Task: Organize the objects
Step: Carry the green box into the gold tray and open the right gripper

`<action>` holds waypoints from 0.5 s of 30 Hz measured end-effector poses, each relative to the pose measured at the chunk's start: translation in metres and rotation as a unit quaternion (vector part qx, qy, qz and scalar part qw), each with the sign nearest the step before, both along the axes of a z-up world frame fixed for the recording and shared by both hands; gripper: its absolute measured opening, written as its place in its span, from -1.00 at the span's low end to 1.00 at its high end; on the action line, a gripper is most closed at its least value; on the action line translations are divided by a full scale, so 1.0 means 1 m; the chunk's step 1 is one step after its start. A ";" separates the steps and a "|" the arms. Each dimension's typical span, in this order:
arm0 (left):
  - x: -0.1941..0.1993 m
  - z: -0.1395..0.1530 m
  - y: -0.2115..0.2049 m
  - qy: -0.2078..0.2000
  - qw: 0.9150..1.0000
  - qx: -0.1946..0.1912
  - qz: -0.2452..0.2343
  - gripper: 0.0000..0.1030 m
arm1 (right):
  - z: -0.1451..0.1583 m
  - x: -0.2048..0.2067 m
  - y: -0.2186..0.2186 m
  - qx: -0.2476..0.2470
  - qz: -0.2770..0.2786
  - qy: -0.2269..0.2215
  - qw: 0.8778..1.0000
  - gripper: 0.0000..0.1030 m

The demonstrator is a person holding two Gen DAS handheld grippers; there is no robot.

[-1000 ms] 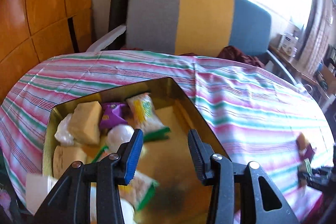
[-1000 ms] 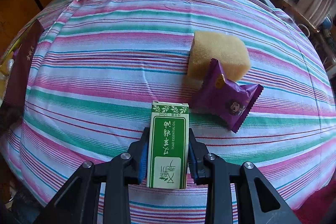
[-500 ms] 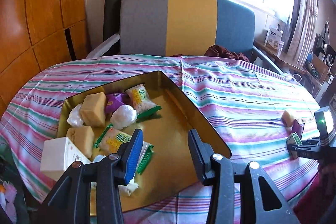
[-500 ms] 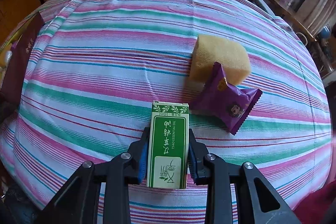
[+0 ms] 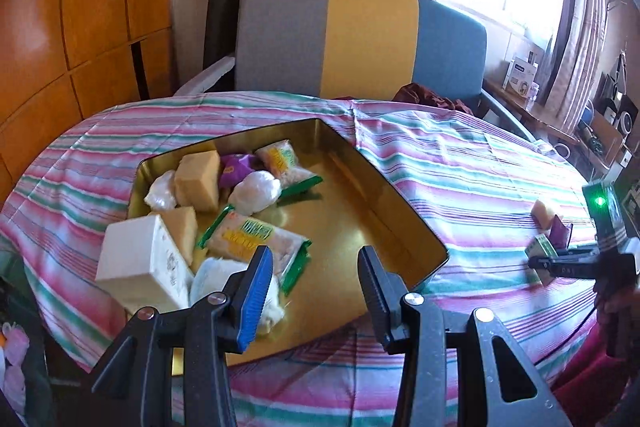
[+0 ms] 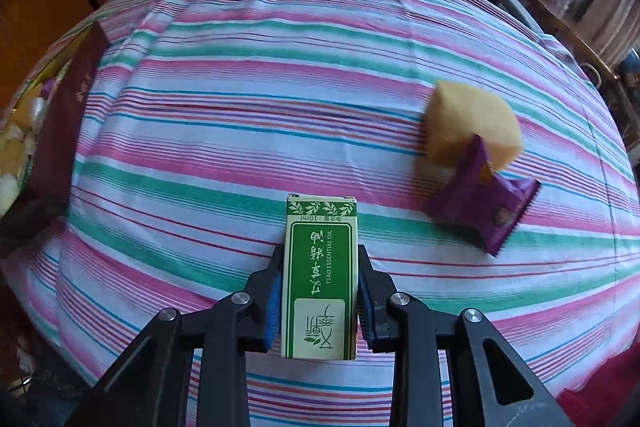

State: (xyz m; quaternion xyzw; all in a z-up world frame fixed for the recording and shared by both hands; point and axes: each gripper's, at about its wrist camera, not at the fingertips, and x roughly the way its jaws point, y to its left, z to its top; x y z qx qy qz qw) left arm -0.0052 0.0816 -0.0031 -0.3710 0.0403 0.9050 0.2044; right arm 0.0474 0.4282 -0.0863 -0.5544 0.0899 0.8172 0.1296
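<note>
right jaws clamp the green box (image 6: 319, 279); left jaws gape over the tin's rim (image 5: 404, 211).

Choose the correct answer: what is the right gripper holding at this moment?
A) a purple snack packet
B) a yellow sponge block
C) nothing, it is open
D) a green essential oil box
D: in the right wrist view the right gripper is closed on the green essential oil box, both pads pressed against its sides.

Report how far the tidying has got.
Done: sponges, snack packets and a white box lie in the gold metal tin. In hand: right tongs grip the green essential-oil carton. Left: yellow sponge block, purple snack packet. Left tongs are open, empty.
</note>
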 end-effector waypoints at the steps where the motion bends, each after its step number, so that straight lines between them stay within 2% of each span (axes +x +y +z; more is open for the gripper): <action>1: 0.001 0.000 -0.003 -0.001 1.000 0.001 0.002 -0.14 | 0.003 -0.007 -0.004 -0.004 0.005 0.007 1.000 -0.40; 7: 0.006 -0.004 -0.025 -0.005 1.000 0.008 0.018 -0.14 | 0.036 -0.038 -0.061 -0.028 0.060 0.064 0.996 -0.40; 11: 0.007 -0.004 -0.031 -0.006 1.000 0.015 0.020 -0.14 | 0.064 -0.069 -0.112 -0.034 0.119 0.107 0.987 -0.40; 15: 0.006 -0.005 -0.033 -0.004 1.000 0.020 0.022 -0.14 | 0.083 -0.107 -0.160 -0.031 0.169 0.127 0.977 -0.40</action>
